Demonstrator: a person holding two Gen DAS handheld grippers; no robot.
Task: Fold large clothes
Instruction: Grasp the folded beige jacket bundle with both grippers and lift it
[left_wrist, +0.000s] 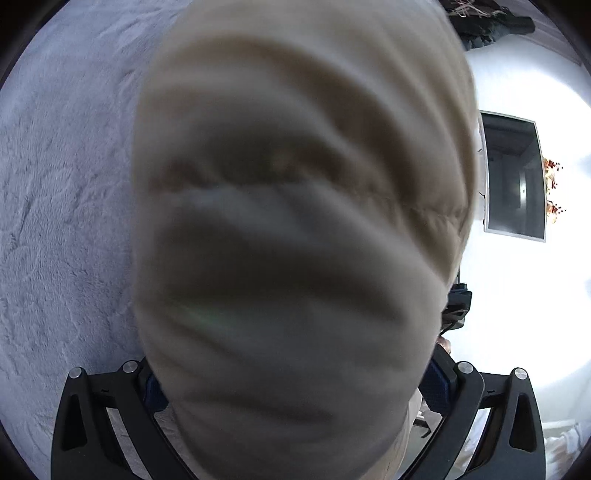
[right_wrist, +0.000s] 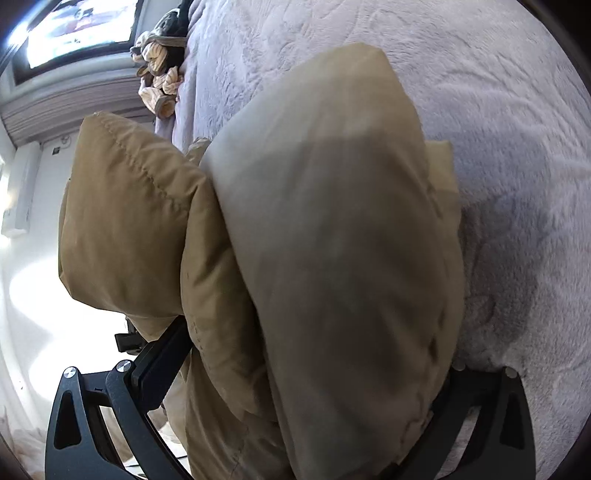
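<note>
Here, both grippers hold tan padded garment (right_wrist: 332, 258).

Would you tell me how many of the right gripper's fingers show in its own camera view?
1. One finger shows at the picture's lower left, lying against the tan jacket. The other finger is hidden behind the jacket, which fills the lower right.

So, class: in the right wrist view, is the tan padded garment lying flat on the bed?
No: the tan padded garment is bunched up between the right claw's arms, above the grey blanket.
</note>
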